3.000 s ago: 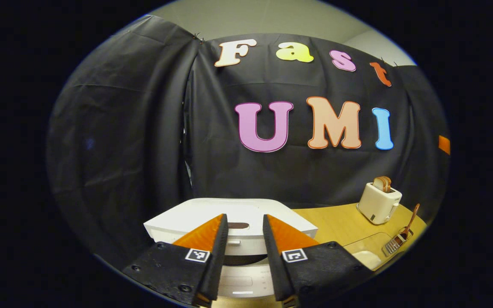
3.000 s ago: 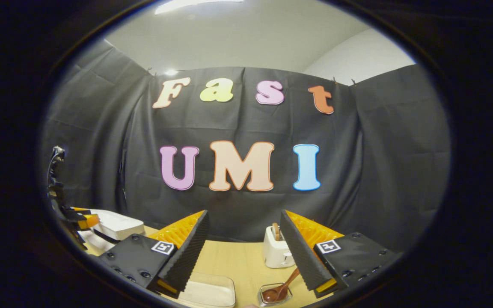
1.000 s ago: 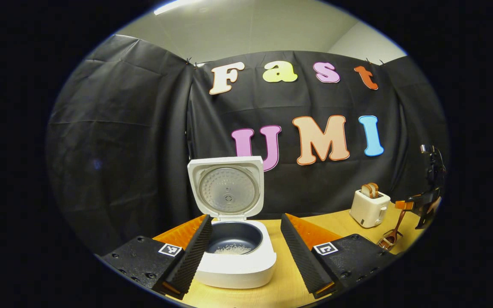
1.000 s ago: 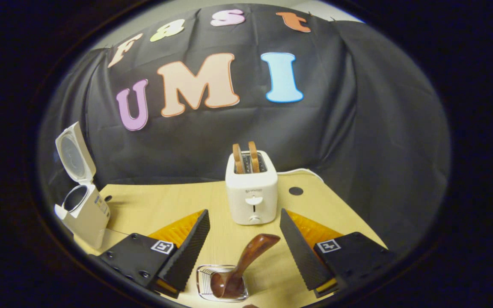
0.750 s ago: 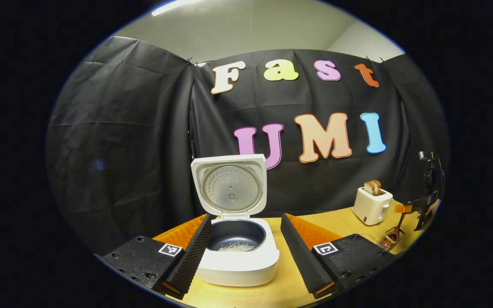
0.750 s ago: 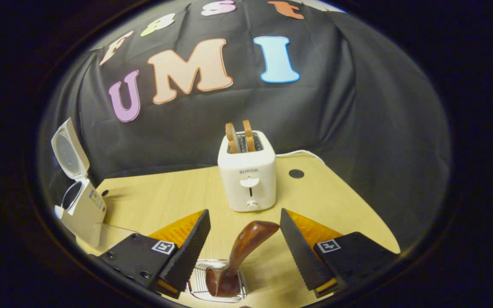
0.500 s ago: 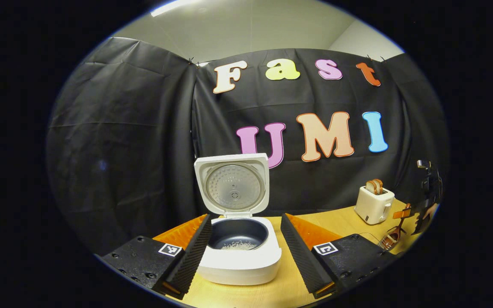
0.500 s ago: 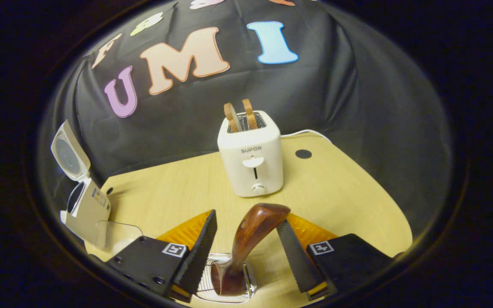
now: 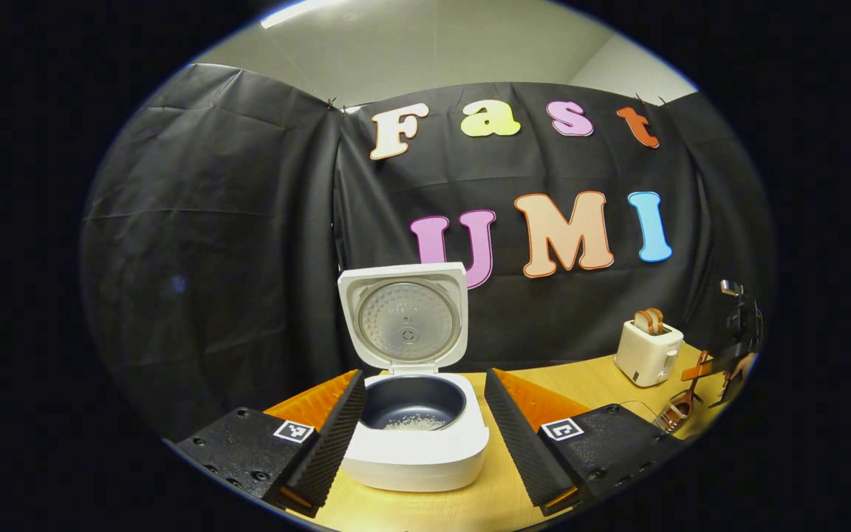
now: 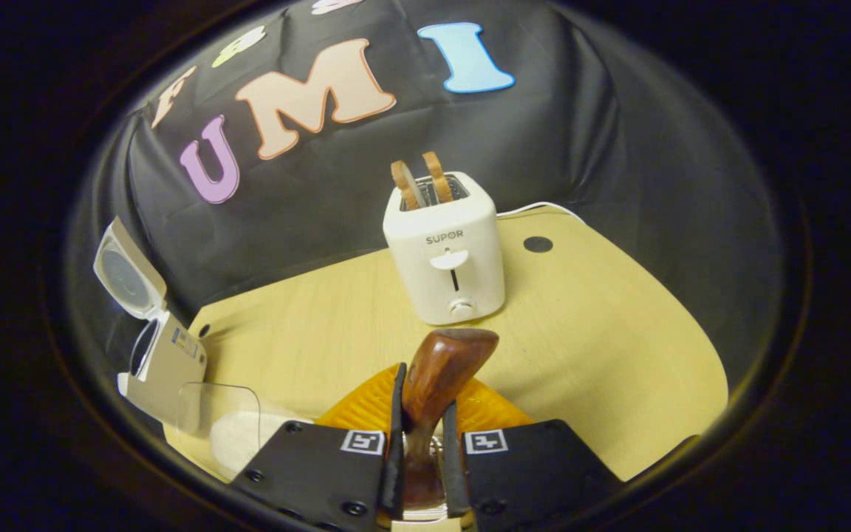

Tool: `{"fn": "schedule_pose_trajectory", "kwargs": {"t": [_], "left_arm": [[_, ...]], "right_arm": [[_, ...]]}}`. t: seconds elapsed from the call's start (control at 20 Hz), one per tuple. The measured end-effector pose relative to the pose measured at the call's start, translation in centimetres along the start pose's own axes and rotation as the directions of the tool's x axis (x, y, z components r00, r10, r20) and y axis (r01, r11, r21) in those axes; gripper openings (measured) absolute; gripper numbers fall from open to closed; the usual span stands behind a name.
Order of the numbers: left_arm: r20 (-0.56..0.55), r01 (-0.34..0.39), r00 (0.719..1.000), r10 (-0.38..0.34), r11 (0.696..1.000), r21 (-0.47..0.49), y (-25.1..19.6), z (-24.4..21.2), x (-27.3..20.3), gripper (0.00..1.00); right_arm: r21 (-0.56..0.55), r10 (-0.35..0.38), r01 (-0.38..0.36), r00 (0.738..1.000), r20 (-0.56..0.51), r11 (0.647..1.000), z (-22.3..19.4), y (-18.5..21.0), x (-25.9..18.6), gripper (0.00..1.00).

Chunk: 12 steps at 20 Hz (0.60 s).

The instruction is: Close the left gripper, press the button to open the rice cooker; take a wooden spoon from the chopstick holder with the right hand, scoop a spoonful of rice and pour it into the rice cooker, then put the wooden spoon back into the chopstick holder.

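Now clamping the right claw point(image 10: 419, 451) onto the wooden spoon point(image 10: 436, 369) after straddling it, leaving left claw point(image 9: 421, 436) apart, rice cooker point(image 9: 414, 432) open.

A pale wooden table point(image 10: 603, 355) carries everything. Toward its back a white toaster point(image 10: 446, 251) stands upright with two slices of bread point(image 10: 419, 177) sticking out of its slots, and a dark round hole point(image 10: 538, 244) sits in the tabletop just beside it. At the table's other end stands a white rice cooker point(image 9: 414, 443), lid up and a little rice in the dark pot. Between the two lies a clear container point(image 10: 224, 428) holding something white. A wire chopstick holder point(image 9: 671, 418) rests on the tabletop in front of the toaster.
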<state>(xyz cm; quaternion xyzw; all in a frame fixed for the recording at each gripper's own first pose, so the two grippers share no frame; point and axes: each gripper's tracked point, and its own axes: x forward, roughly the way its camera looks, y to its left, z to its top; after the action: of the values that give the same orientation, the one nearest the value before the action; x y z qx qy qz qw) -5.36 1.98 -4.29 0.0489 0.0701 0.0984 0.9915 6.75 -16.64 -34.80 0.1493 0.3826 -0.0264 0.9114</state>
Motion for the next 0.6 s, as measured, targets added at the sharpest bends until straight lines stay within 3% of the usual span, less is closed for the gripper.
{"fn": "schedule_pose_trajectory", "kwargs": {"t": [0.35,0.6], "left_arm": [[0.01,0.034,0.999,-0.034,0.999,-0.008,-0.3,0.4,0.7,0.95],[0.013,0.07,0.998,-0.069,0.997,-0.021,-0.5,0.4,1.3,0.95]], "right_arm": [[-0.091,0.023,-0.014,0.995,0.099,0.996,2.3,2.3,-3.8,0.25],[-0.089,0.038,-0.023,0.983,0.178,0.996,5.0,3.7,-7.0,0.25]]}}
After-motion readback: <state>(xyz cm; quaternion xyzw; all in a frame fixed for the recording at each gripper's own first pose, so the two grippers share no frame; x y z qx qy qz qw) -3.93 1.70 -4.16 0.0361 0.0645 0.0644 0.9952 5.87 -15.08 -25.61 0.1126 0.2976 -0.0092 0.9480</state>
